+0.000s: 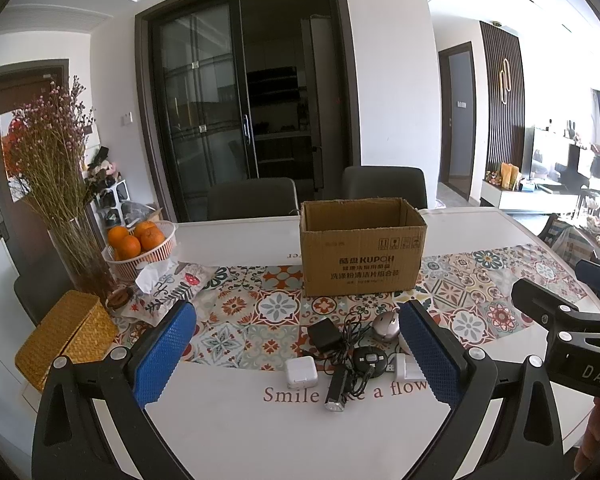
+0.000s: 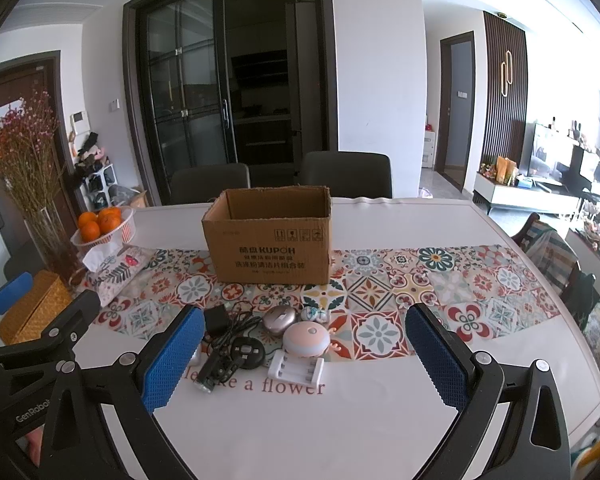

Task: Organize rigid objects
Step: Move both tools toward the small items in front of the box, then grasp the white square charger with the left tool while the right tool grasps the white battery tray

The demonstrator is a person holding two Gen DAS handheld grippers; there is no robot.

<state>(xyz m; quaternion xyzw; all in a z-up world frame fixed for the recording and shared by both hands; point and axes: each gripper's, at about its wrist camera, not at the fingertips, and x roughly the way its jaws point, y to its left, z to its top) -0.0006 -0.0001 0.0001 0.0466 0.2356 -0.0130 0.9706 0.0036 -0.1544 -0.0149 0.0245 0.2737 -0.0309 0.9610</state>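
An open cardboard box (image 1: 362, 258) (image 2: 269, 248) stands on the patterned runner. In front of it lies a cluster of small items: a black adapter with cable (image 1: 325, 334) (image 2: 216, 320), a white cube charger (image 1: 301, 372), a black flashlight (image 1: 336, 390) (image 2: 209, 376), a round black disc (image 1: 370, 358) (image 2: 247, 350), a silver mouse (image 1: 386, 326) (image 2: 280, 319), a pink round gadget (image 2: 306, 340) and a white battery holder (image 2: 297, 368). My left gripper (image 1: 298, 354) is open above the table's near side. My right gripper (image 2: 304, 356) is open, also empty.
A basket of oranges (image 1: 140, 246), a glass vase of dried flowers (image 1: 80, 256), a fabric tissue pouch (image 1: 168, 286) and a yellow woven box (image 1: 68, 334) stand at the left. Two dark chairs (image 1: 384, 186) sit behind the white table (image 1: 300, 432).
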